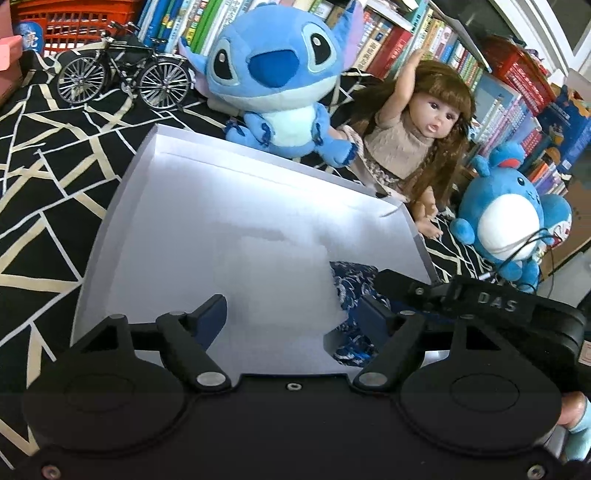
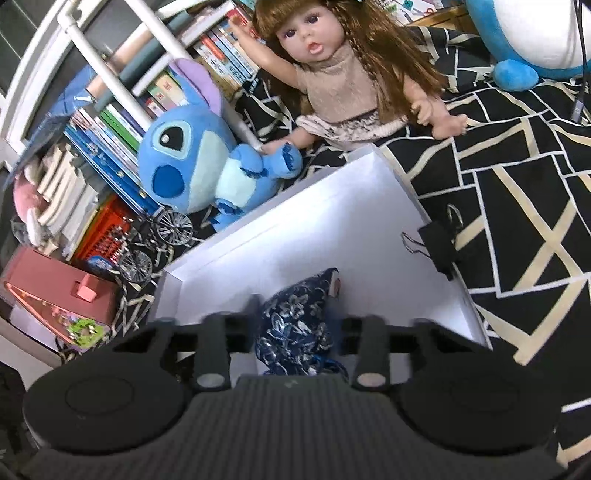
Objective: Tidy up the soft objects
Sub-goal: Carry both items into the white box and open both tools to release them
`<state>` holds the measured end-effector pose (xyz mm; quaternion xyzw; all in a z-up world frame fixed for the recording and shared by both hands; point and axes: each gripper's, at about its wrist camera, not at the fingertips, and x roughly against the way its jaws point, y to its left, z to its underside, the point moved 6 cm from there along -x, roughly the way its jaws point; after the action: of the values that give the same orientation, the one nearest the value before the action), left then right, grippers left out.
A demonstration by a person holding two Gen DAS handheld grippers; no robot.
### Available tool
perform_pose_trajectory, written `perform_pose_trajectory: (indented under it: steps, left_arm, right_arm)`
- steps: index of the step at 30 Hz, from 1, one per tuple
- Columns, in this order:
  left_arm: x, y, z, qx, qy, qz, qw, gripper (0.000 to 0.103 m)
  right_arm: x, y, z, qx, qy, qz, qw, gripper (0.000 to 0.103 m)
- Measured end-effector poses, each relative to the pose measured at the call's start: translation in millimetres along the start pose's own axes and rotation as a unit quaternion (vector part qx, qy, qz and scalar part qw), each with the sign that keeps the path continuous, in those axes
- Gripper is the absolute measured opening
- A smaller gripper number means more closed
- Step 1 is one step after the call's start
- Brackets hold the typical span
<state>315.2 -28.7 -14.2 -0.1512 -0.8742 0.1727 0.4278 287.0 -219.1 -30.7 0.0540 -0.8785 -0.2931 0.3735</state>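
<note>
A white shallow box (image 1: 207, 206) lies on the black patterned cloth; it also shows in the right wrist view (image 2: 332, 221). A dark blue floral pouch (image 2: 295, 321) lies inside it, seen in the left wrist view (image 1: 351, 291) too. My right gripper (image 2: 295, 314) straddles the pouch with its blurred fingers apart; contact is unclear. My left gripper (image 1: 291, 314) is open and empty over the box floor. The right gripper's black body (image 1: 480, 299) reaches in from the right. A blue Stitch plush (image 1: 273, 74), a long-haired doll (image 1: 417, 125) and a round blue plush (image 1: 506, 221) sit behind the box.
A model bicycle (image 1: 125, 74) stands at the back left. Books (image 1: 424, 40) line the back, with a red crate (image 1: 66, 18). A black binder clip (image 2: 437, 247) grips the box's right rim. A pink case (image 2: 55, 295) sits at the left.
</note>
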Motion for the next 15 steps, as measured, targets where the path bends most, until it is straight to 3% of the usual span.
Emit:
perform_pose_trajectory:
  steps: [5, 15]
  left_arm:
    - [-0.5, -4.7, 3.2, -0.006, 0.011, 0.02, 0.9997, 0.076]
    - [2.7, -6.4, 4.2, -0.008, 0.01, 0.017, 0.9998, 0.08]
  right_arm:
    - [-4.3, -3.5, 3.4, -0.019, 0.018, -0.012, 1.0, 0.028]
    - [-3.1, -5.5, 2.1, -0.027, 0.023, -0.022, 0.999, 0.029]
